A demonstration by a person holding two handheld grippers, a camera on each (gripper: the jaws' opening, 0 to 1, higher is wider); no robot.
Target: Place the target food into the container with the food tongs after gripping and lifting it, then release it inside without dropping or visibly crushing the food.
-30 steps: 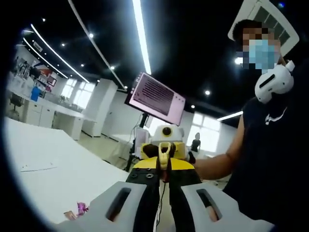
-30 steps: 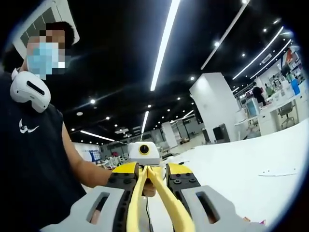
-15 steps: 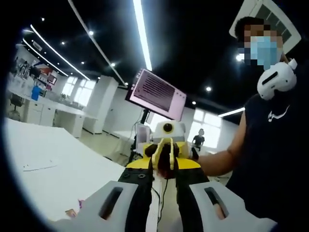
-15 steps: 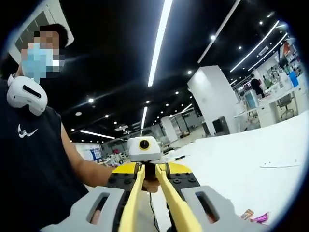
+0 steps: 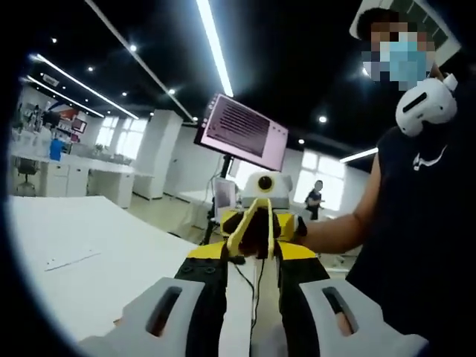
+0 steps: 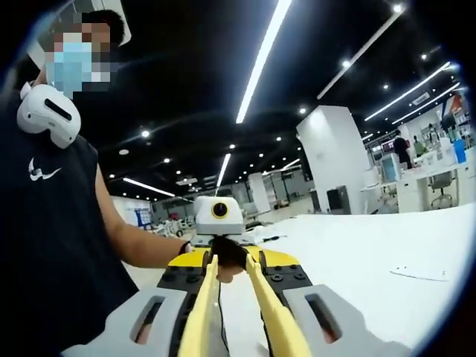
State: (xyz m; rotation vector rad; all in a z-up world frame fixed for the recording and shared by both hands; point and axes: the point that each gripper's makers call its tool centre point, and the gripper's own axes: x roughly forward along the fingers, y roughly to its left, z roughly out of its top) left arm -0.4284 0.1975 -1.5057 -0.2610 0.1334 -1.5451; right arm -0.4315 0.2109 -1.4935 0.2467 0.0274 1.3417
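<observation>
Yellow food tongs (image 6: 230, 312) sit grasped in right gripper (image 6: 232, 316) fingers; left gripper (image 5: 249, 312) grip unclear; no food lifted.

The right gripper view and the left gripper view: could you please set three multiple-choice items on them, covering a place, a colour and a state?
1. The tongs sit:
A. flat on the table
B. between the right gripper's jaws
C. on a chair

2. The tongs are:
A. red
B. green
C. yellow

3. The monitor screen is:
A. lit
B. dark
C. covered by a cloth

Answers: 1 B, both arms rise between the jaws in the right gripper view; 2 C, both arms are plainly yellow; 3 A, the screen glows with lines of text.
</observation>
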